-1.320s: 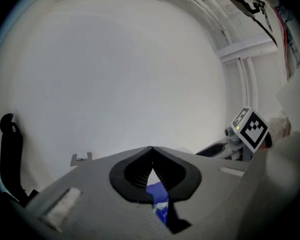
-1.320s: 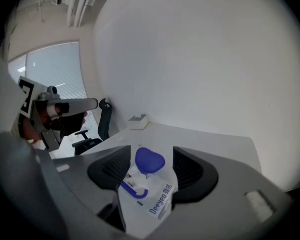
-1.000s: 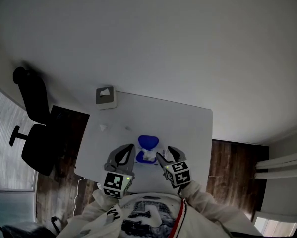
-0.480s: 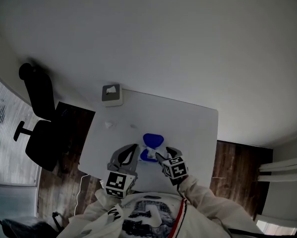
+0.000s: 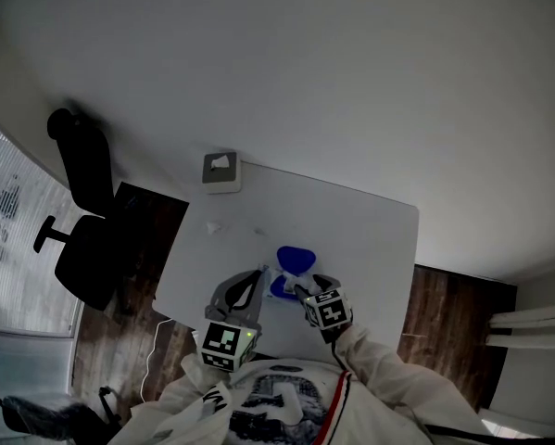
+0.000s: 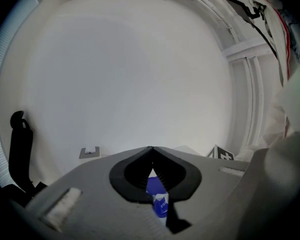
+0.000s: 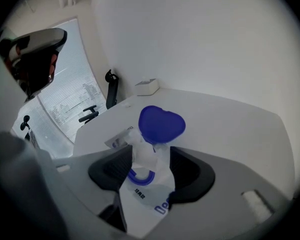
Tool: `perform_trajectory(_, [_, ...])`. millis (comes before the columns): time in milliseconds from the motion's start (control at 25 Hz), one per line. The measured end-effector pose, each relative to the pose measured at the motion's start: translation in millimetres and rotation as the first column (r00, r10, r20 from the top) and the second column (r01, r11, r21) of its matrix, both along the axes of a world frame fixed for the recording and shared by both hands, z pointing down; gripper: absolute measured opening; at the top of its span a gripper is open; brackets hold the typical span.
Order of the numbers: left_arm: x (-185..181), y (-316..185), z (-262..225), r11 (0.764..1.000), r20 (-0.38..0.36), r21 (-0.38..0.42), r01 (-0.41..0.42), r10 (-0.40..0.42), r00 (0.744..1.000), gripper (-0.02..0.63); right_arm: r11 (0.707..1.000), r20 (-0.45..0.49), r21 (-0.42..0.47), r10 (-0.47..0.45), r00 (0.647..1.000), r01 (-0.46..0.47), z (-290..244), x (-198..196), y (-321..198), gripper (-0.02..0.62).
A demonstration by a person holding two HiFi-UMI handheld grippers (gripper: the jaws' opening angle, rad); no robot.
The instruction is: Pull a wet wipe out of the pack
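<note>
The wipe pack (image 5: 289,273) lies near the front of the white table (image 5: 370,239), its blue heart-shaped lid (image 7: 161,124) flipped up. A white wipe (image 7: 143,151) sticks up from the blue-ringed opening. My right gripper (image 7: 150,166) stands open over the pack (image 7: 150,199), the wipe between its jaws with no pad pressing on it. In the head view the right gripper (image 5: 301,292) is at the pack's near right. My left gripper (image 5: 260,277) is at the pack's left end. Its jaws (image 6: 151,151) meet at the tips, with the pack's blue edge (image 6: 157,199) pinched between them.
A grey tissue box (image 5: 221,171) stands at the table's far left corner. Small white scraps (image 5: 213,227) lie near the left edge. A black office chair (image 5: 87,211) stands on the wooden floor to the left, next to a window with blinds (image 7: 64,109).
My right gripper has come down and forward over the pack, so the wipe now stands between its jaws. The left gripper has stayed where it was.
</note>
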State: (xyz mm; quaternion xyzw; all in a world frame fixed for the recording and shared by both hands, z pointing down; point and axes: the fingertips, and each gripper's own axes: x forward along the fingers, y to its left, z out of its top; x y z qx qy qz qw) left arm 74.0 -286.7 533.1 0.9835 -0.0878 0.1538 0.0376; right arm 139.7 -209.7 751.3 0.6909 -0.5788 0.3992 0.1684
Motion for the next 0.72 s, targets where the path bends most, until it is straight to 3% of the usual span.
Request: perform_trajectory(720, [-20.2,4.2,6.0,0.998,0.024,-0.008,0.06,-0.06,0.998,0.005,0.995,0.004,-0.053,-0.086,0.996,0.086,22.6,-15.7,-8.5,0.202])
